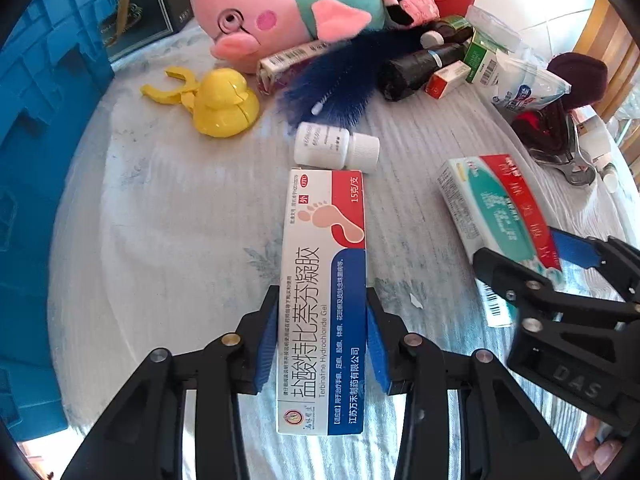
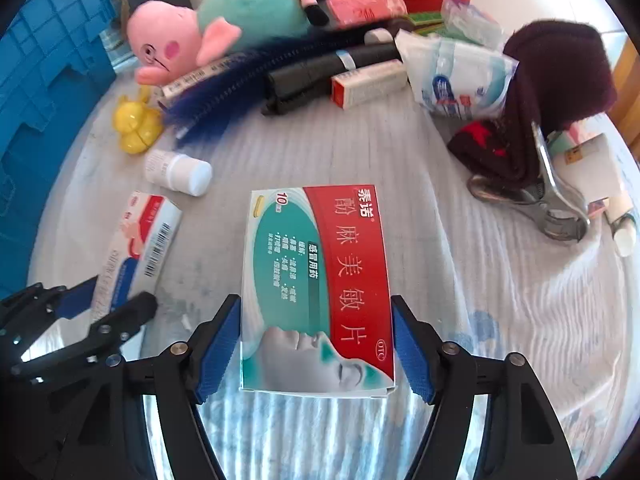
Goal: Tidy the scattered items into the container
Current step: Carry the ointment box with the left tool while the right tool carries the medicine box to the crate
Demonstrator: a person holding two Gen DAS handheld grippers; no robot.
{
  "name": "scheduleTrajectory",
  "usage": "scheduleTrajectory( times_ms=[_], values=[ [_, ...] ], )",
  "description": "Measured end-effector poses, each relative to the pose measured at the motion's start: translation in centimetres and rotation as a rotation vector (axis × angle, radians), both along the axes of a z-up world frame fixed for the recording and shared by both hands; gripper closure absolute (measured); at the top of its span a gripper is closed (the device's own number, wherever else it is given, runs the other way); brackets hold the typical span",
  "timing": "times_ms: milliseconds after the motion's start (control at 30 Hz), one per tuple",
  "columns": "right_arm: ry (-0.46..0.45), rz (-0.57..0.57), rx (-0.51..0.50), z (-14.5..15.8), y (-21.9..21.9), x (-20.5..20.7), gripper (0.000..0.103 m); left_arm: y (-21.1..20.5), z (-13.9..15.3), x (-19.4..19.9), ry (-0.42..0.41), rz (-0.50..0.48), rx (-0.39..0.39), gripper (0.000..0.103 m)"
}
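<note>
One blue crate (image 1: 48, 128) stands left of both claws. The left gripper (image 1: 322, 340) clamps one long gel box (image 1: 324, 300) between its blue pads. One white bottle (image 1: 336, 148) lies just ahead. The right gripper (image 2: 316, 346) grips one wider tablet box (image 2: 316, 292).

Table w/ pale striped cloth (image 1: 168, 208). On it: yellow toy (image 1: 224, 102), white bottle (image 1: 336, 147), pig plush (image 1: 256, 16), blue brush (image 1: 340, 80), nail clipper (image 2: 548, 204), dark cloth (image 2: 560, 80), blue crate (image 1: 36, 140) at left edge.
</note>
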State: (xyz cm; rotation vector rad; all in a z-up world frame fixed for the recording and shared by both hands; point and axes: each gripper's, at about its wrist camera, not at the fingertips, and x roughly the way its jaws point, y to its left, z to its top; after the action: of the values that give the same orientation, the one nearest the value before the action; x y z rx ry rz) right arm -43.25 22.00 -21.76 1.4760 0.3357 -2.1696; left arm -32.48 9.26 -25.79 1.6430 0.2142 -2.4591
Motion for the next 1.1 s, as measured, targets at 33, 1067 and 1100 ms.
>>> scheduleTrajectory(
  times_ms=[33,1067,1100],
  values=[
    [0.011,0.003,-0.005,0.6,0.1,0.2,0.031,0.0,0.6,0.2,0.012,0.001,0.002,0.064],
    [0.562,0.437,-0.383,32.9,-12.3,16.7,0.030,-14.9,34.7,20.6,0.587,0.395,-0.345,0.064],
    [0.564,0.456,-0.389,33.6,-13.8,17.9,0.030,-16.5,35.1,21.6,0.580,0.405,-0.356,0.064]
  ],
)
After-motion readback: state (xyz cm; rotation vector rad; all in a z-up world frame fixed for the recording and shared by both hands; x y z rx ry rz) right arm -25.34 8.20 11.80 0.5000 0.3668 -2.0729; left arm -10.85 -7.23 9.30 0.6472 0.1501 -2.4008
